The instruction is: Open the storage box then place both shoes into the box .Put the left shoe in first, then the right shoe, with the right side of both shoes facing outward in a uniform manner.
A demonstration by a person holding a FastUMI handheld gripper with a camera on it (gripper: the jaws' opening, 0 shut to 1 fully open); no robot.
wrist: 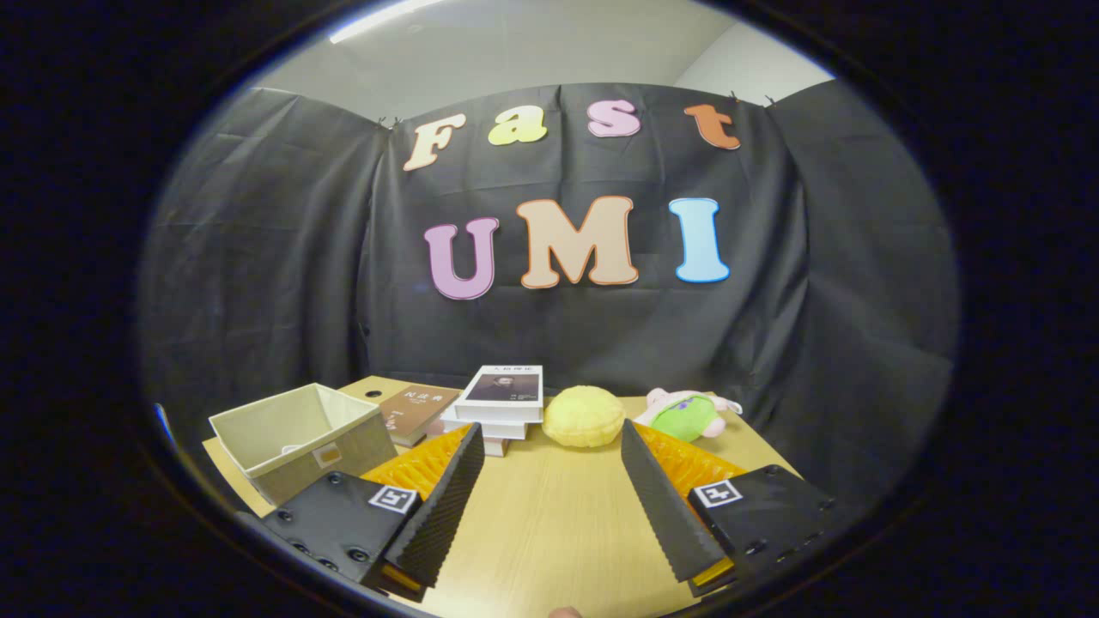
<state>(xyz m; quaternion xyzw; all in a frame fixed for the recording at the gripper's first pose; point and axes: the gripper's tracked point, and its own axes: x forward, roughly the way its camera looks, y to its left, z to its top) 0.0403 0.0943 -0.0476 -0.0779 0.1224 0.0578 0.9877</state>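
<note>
My gripper [549, 446] is open, its two black ribbed fingers [446, 502] spread wide over the bare wooden table [558, 532], with nothing between them. To the left of the left finger stands a beige fabric storage box [296, 438], open at the top, with a small label holder on its front. The part of its inside that shows looks empty.
Beyond the fingers, a stack of white books [500, 403] lies at the back with a brown book [419, 410] to its left. A yellow bun-shaped soft toy [584, 416] and a pink and green plush toy [687, 412] sit to the right.
</note>
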